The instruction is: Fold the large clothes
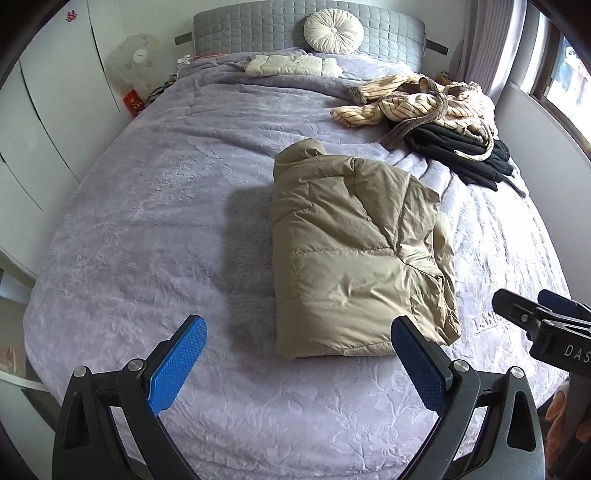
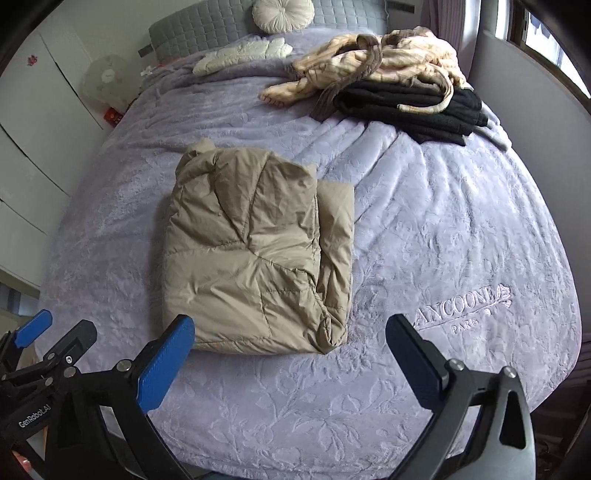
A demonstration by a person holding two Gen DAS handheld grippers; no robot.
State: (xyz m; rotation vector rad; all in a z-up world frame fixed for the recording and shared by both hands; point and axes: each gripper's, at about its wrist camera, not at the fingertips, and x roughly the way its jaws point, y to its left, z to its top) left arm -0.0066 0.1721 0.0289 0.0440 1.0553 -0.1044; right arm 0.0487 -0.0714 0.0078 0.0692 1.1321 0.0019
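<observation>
A tan puffer jacket (image 1: 354,251) lies folded into a thick rectangle on the lavender bedspread (image 1: 155,229); it also shows in the right wrist view (image 2: 255,254). My left gripper (image 1: 299,350) is open and empty, held above the bed just short of the jacket's near edge. My right gripper (image 2: 290,343) is open and empty, near the jacket's near right corner. The right gripper also shows at the right edge of the left wrist view (image 1: 535,306), and the left gripper at the left edge of the right wrist view (image 2: 55,332).
A striped cream garment (image 1: 417,99) lies crumpled over a folded black garment (image 1: 461,151) at the far right of the bed. A white quilted item (image 1: 291,66) and round cushion (image 1: 334,30) lie by the grey headboard. White wardrobes (image 1: 44,122) stand left, a window (image 1: 565,70) right.
</observation>
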